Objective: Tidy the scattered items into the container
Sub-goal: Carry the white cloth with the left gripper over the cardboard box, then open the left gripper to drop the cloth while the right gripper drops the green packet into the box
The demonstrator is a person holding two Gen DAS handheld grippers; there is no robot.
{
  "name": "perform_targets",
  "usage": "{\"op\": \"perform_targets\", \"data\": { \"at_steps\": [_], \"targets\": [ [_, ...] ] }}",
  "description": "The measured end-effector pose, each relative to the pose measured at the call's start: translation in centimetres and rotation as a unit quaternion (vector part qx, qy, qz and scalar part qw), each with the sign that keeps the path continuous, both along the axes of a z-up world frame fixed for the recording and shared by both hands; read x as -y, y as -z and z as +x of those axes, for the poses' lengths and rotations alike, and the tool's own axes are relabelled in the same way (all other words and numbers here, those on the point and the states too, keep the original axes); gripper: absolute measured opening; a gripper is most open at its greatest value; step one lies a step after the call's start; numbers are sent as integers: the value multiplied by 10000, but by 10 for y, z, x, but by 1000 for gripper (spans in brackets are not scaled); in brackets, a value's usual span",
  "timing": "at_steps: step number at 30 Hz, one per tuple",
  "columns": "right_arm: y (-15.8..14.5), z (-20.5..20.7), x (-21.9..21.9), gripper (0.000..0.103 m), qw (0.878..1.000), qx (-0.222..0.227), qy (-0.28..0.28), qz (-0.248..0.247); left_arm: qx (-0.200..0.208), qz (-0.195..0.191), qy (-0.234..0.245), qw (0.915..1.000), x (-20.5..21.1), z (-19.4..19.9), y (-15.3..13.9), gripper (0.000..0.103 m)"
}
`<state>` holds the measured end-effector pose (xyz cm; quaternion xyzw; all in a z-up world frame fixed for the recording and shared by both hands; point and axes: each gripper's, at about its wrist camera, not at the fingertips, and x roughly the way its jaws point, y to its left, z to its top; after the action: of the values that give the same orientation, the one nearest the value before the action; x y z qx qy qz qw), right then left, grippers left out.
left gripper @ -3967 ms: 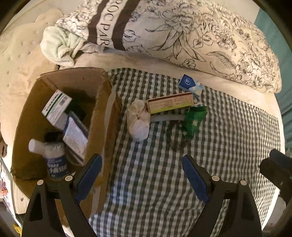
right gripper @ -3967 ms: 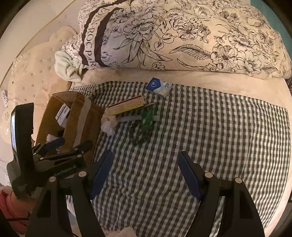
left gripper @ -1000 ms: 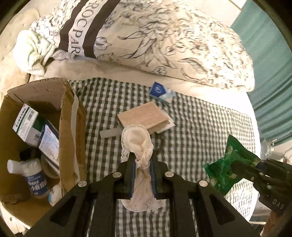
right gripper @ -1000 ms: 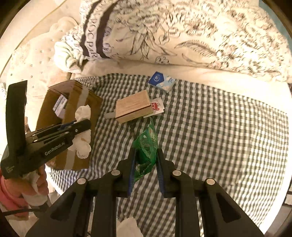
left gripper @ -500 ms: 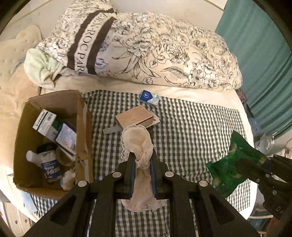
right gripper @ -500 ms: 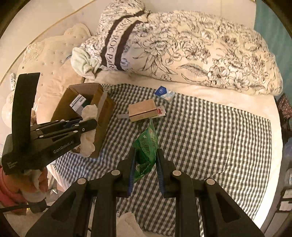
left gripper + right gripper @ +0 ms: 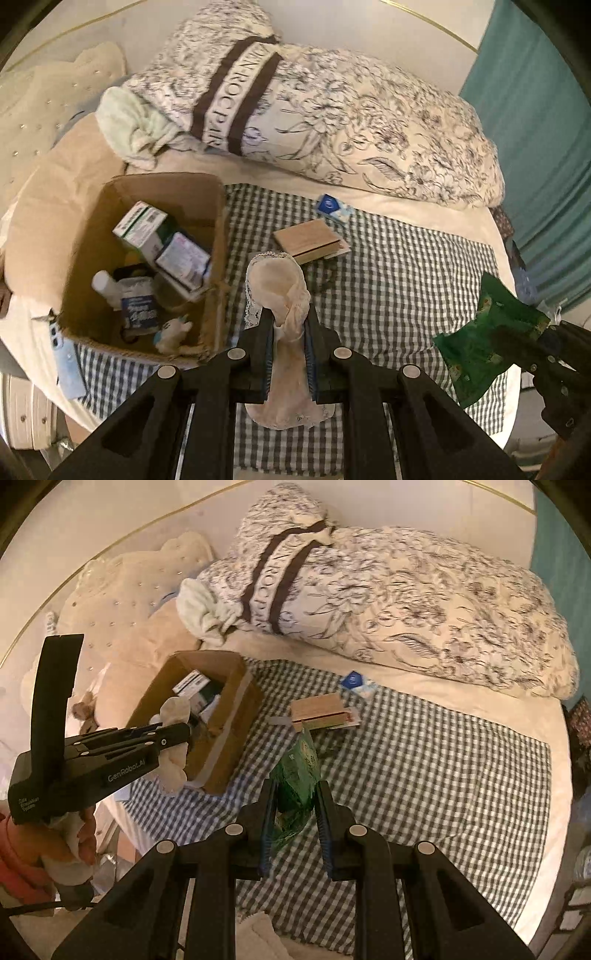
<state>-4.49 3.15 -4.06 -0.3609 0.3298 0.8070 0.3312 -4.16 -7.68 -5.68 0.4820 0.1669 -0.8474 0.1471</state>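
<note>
Left gripper pinches a cream sock, held above the near right edge of the box. Right gripper pinches a green packet over the checked cloth. Farther out on the cloth lie a flat carton and what looks like a blue tissue pack.

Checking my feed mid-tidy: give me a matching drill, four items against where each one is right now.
Items:
1. cream lace-trimmed cloth
2. green foil packet
3. white plastic bottle
4. flat tan cardboard box

Places:
A. inside the brown cardboard carton
B. lying on the checked sheet
C. in the left claw
D. in the right claw

Pairs: 1-C, 2-D, 3-A, 4-B
</note>
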Motion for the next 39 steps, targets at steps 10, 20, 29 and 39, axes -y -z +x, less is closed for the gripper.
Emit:
{"op": "perform_targets", "data": {
  "at_steps": [10,20,29,39],
  "targets": [
    [1,-64,15,21,9984,-225,524,-42,148,-9,-562,9983,52,53,10,15],
    [50,-93,-7,64,9849,57,1685,-389,168,19,-81,9998,113,49,20,14],
    [206,-71,5,65,9490,846,2410,-1850,327,59,459,9984,131,36,34,14],
    [270,-75,-17,70,9224,1228,2723,-2447,618,-35,559,9965,139,38,46,14]
  ]
}}
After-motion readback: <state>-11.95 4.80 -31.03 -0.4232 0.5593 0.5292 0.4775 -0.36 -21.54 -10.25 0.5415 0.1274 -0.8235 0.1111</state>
